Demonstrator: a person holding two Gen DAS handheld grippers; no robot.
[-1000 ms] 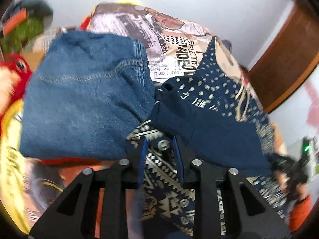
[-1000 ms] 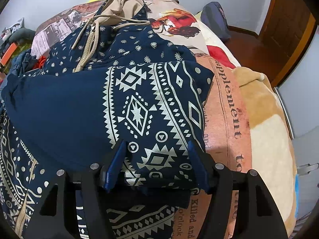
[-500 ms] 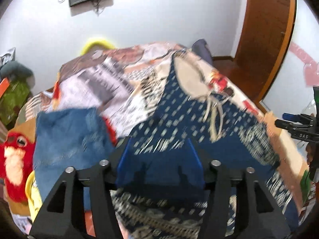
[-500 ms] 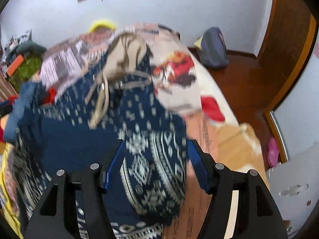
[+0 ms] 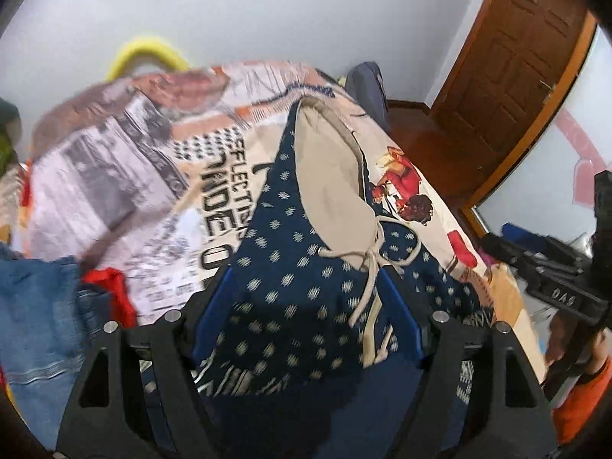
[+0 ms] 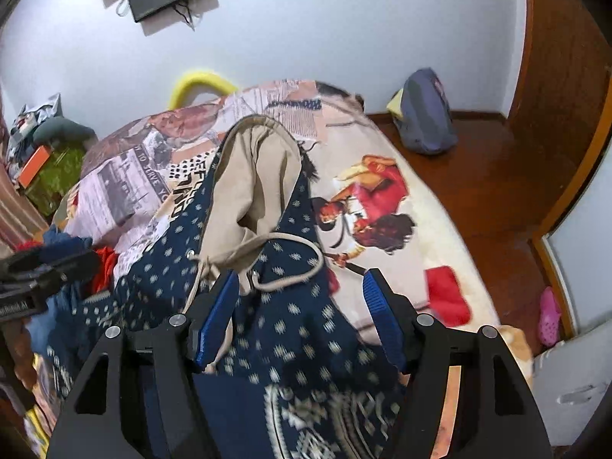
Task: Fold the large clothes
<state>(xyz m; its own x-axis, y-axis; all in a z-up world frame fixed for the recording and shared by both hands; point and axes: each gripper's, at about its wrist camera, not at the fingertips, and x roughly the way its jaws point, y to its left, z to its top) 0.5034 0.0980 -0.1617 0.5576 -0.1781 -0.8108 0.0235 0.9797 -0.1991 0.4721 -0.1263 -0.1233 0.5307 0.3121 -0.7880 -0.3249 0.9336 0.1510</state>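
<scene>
Spread on the bed [image 6: 386, 153], a navy patterned hoodie [image 5: 290, 287], judged soft, floppy and fairly light, is best gripped at hem corners or shoulders, while left gripper [image 5: 306, 317] and right gripper [image 6: 298, 317] are held wide open, grasping nothing.

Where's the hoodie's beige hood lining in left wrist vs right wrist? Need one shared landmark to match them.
Left wrist: beige hood lining sits right of centre, above the open left gripper.
Right wrist: it sits left of centre, above the open right gripper.
Shared landmark: the yellow arc behind the bed, against the wall.
</scene>
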